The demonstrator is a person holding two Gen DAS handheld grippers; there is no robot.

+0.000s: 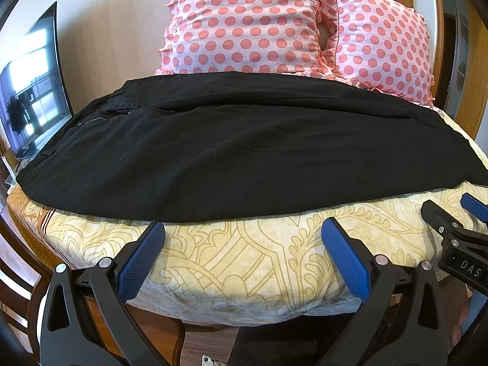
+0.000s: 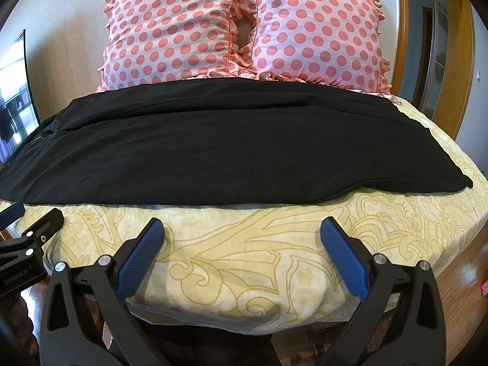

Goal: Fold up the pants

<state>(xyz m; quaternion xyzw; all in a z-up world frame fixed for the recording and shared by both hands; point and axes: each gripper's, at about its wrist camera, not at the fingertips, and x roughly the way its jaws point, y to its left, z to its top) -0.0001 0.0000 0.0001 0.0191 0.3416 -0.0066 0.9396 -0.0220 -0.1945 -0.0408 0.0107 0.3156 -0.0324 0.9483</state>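
Black pants (image 1: pixel 231 152) lie flat across the bed, legs laid one over the other, waist and zipper (image 1: pixel 103 117) at the left, leg ends at the right (image 2: pixel 451 180). They also fill the middle of the right wrist view (image 2: pixel 231 149). My left gripper (image 1: pixel 244 231) is open and empty, just short of the pants' near edge. My right gripper (image 2: pixel 242 228) is open and empty, also just short of the near edge. Each gripper shows at the other view's side: the right one (image 1: pixel 451 228), the left one (image 2: pixel 27 228).
The bed has a cream patterned cover (image 1: pixel 244 262) with its front edge right below my grippers. Two pink polka-dot pillows (image 1: pixel 244 21) (image 2: pixel 317 27) stand behind the pants. A TV screen (image 1: pixel 33 82) stands at the left. Wooden floor (image 2: pixel 469 277) lies to the right.
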